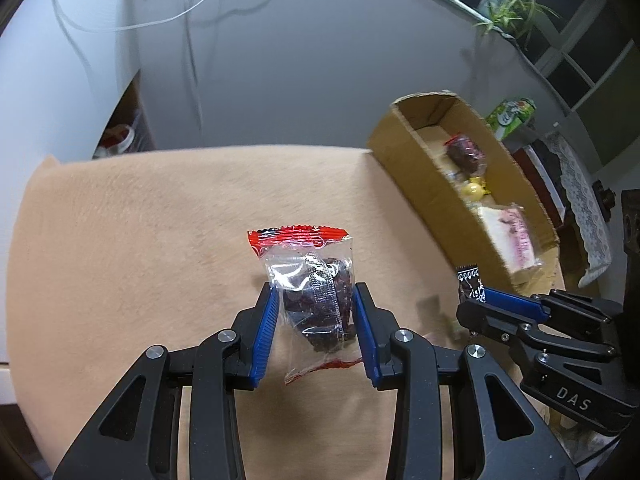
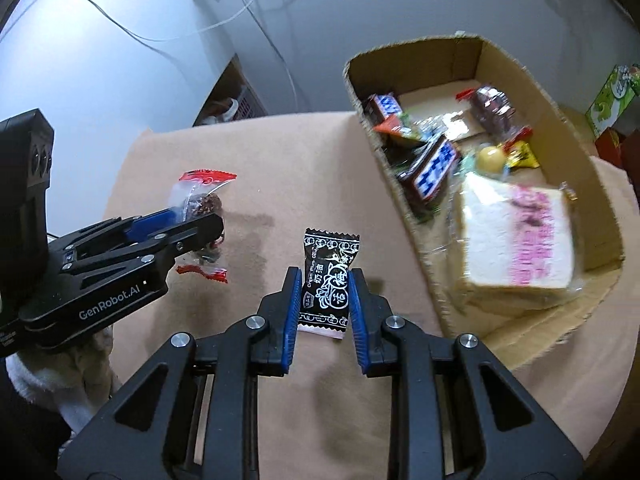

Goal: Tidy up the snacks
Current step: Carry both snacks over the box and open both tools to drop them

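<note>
My left gripper (image 1: 314,300) is shut on a clear packet with red ends and dark dried fruit inside (image 1: 316,280), held above the beige table. The same packet (image 2: 200,200) and left gripper (image 2: 208,228) show at the left of the right wrist view. My right gripper (image 2: 324,284) is shut on a black plum candy wrapper (image 2: 328,276), held above the table. In the left wrist view the right gripper (image 1: 476,292) grips that black candy (image 1: 470,280) at the right. A cardboard box (image 2: 400,184) holding several snacks lies to the right.
The box (image 1: 416,184) holds a wrapped bread slice (image 2: 520,240), chocolate bars (image 2: 432,168), a yellow ball candy (image 2: 492,156) and a dark fruit packet (image 2: 492,108). A green carton (image 1: 512,114) stands behind the box. Cables hang on the wall behind.
</note>
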Demonstrator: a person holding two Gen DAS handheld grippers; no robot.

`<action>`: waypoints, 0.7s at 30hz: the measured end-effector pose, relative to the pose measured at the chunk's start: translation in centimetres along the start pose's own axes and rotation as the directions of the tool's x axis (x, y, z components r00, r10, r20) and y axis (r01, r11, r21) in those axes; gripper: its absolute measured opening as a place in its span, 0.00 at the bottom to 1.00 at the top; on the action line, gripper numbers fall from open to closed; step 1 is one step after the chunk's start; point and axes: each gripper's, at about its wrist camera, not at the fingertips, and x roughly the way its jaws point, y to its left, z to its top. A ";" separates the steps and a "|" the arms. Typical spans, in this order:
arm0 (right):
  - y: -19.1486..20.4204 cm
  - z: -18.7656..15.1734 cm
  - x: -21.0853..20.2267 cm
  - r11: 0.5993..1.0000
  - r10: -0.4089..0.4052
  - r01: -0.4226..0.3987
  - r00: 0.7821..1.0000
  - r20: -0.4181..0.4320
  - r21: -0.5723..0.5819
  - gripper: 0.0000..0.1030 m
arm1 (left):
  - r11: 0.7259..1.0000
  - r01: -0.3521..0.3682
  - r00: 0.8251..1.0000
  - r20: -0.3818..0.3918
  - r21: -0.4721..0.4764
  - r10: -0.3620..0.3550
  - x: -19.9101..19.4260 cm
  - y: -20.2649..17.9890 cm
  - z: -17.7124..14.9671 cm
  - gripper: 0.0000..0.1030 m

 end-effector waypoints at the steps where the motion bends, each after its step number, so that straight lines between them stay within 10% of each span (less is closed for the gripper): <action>1: -0.3 0.0 -0.5 1.000 -0.009 0.009 1.000 0.008 -0.010 0.23 | 1.000 0.005 1.000 0.003 0.008 -0.005 -0.2 -0.4 0.2 0.35; 21: -10.3 0.5 -6.8 0.990 -0.137 0.134 0.987 0.084 0.040 0.23 | 0.973 0.049 0.998 0.027 0.224 -0.056 -1.0 -10.1 3.9 0.35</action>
